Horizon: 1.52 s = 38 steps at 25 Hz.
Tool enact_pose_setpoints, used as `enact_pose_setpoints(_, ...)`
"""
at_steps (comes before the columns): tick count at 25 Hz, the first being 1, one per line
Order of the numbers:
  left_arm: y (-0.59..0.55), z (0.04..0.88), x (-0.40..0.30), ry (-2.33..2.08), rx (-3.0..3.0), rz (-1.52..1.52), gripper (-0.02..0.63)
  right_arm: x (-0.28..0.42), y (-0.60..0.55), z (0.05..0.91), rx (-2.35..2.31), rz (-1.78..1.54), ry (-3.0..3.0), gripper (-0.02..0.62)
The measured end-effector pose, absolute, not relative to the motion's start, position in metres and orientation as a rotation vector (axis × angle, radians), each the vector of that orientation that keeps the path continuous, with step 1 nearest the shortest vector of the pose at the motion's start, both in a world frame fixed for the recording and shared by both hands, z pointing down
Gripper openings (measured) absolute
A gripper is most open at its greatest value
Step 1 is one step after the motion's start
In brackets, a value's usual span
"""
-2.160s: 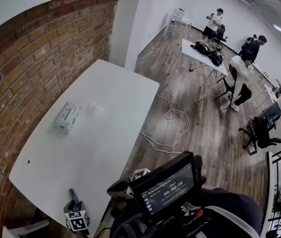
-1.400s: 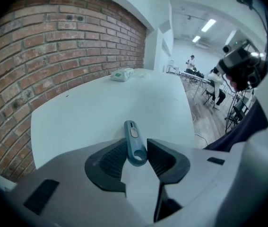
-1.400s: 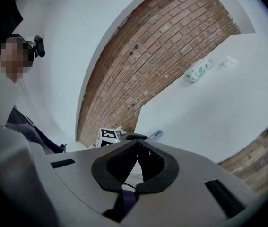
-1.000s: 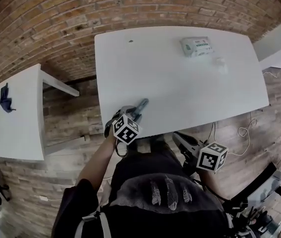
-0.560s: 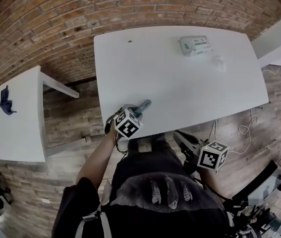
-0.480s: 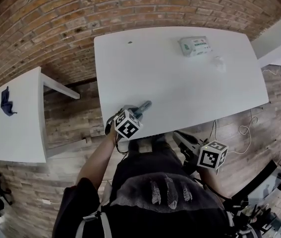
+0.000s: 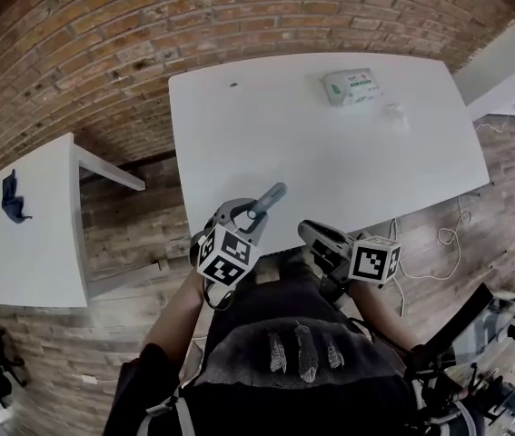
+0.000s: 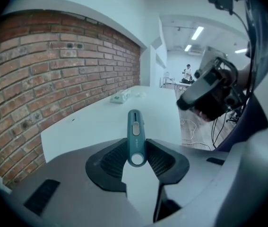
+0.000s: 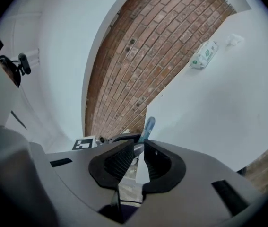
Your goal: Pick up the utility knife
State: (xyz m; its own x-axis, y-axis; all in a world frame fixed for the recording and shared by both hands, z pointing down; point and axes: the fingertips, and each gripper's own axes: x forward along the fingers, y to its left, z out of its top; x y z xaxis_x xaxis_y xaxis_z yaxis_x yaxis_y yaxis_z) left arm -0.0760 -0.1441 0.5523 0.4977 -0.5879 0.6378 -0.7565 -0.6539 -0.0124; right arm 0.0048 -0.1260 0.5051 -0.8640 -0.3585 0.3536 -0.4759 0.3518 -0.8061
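The brick wall (image 7: pixel 103 53) runs behind the long white table (image 7: pixel 330 143), with a smaller white table (image 7: pixel 34 243) off to the left carrying a blue cloth (image 7: pixel 10 198).

The left gripper (image 7: pixel 246 214) hangs over the near edge of the long table. It sits higher than half a second ago, when its load lay low against the tabletop. Its jaws have just been closing and are clamped on the butt end of the teal utility knife (image 7: pixel 271 196), which sticks out ahead of them, clear of the table.

The right gripper (image 9: pixel 140 155) has shifted in toward the left one since then. Its jaws have just been opening and stand a narrow gap apart with nothing between them.

A pack of wipes (image 7: pixel 351 86) and a crumpled tissue (image 7: pixel 394 113) lie at the far end, unmoved.
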Motion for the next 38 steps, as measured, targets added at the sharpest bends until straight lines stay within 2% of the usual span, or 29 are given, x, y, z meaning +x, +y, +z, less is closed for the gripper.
enact_pose_setpoints(2, -0.141, 0.533, -0.070, -1.149, 2.510, 0.860, 0.123, -0.005, -0.133, 0.506, 0.751, 1.597, -2.479, 0.098)
enact_pose_setpoints(5, -0.137, 0.509, -0.063, -1.154, 2.547, 0.802, 0.123, -0.023, -0.138, 0.498, 0.709, 1.615, -2.515, 0.130)
enact_pose_setpoints(17, -0.117, 0.468, -0.052, -1.189, 2.654, 0.765, 0.123, -0.047, -0.142, 0.474, 0.633, 1.663, -2.608, 0.128)
enact_pose_setpoints(19, -0.115, 0.466, -0.051, -1.190, 2.661, 0.765, 0.123, -0.046, -0.139, 0.472, 0.613, 1.677, -2.607, 0.084)
enact_pose_setpoints(20, -0.114, 0.465, -0.051, -1.190, 2.664, 0.763, 0.123, -0.047, -0.138, 0.469, 0.605, 1.671, -2.614, 0.083)
enact_pose_setpoints(38, -0.096, 0.454, -0.049, -1.200, 2.724, 0.761, 0.121, -0.036, -0.134, 0.448, 0.550, 1.651, -2.690, 0.080)
